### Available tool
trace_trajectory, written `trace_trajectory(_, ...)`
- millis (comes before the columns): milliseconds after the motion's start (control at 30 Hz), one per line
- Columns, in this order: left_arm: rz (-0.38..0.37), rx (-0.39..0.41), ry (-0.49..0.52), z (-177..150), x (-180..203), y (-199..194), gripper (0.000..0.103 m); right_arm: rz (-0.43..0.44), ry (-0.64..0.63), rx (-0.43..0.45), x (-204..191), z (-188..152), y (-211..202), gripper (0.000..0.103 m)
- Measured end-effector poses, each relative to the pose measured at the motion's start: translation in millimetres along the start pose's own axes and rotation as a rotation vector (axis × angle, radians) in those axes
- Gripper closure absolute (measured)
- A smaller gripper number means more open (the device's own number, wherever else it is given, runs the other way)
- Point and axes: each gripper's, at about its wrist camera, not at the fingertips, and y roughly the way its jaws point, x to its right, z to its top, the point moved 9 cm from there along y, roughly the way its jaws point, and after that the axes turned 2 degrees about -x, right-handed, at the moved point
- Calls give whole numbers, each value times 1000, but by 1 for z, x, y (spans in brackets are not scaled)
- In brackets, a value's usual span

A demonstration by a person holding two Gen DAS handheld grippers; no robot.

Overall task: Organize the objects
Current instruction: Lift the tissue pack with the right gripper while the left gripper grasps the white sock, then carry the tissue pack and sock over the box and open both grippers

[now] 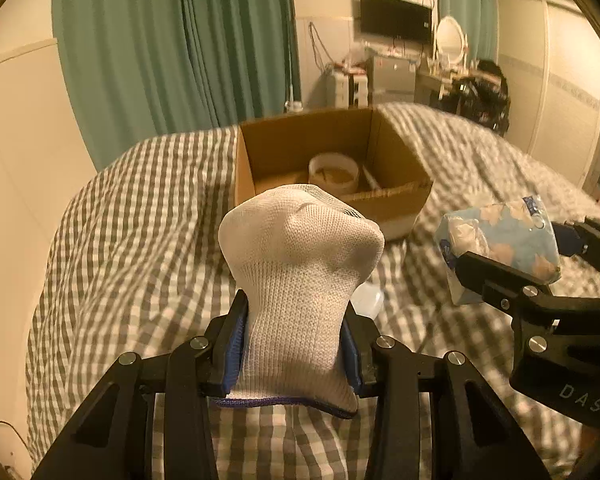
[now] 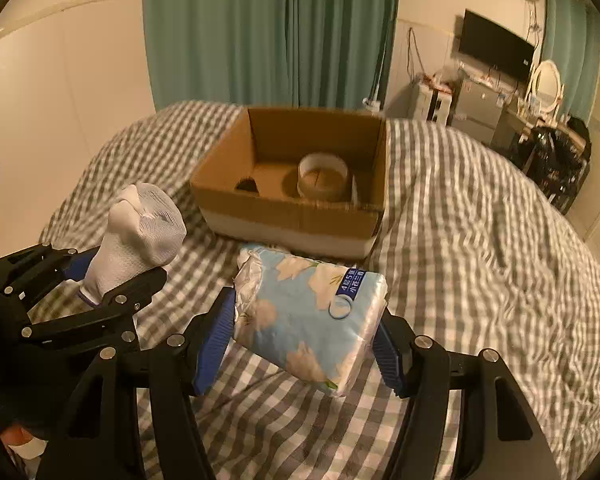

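My left gripper [image 1: 296, 336] is shut on a white knitted sock [image 1: 300, 272] and holds it above the checked bed; the sock also shows in the right wrist view [image 2: 136, 240]. My right gripper [image 2: 306, 320] is shut on a light blue tissue pack [image 2: 308, 316] with a flower print, also seen in the left wrist view [image 1: 500, 248]. An open cardboard box [image 1: 400, 152] stands on the bed ahead of both grippers, and in the right wrist view [image 2: 220, 164] too. A roll of tape [image 2: 322, 178] lies inside it.
The bed has a grey and white checked cover [image 2: 480, 240]. Green curtains [image 2: 260, 32] hang behind it. A cluttered desk with a monitor [image 2: 496, 48] and a mirror stands at the far right. A small clear object [image 1: 368, 300] lies on the bed under the sock.
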Motion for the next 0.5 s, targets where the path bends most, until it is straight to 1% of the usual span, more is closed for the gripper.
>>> trace_trajectory(100, -14, 18, -31, 13, -9, -8, 62, 4, 13, 56, -2, 14, -16, 40)
trace_trajectory(267, -7, 52, -61, 44, -26, -11, 62, 14, 1, 108, -9, 40, -27, 40)
trace_trajectory(367, 8, 75, -58, 65, -33, -9, 62, 32, -6, 133, -13, 62, -25, 40)
trace_trajectory(500, 16, 99, -58, 95, -38, 3, 62, 30, -5, 148, -13, 94, -13, 40)
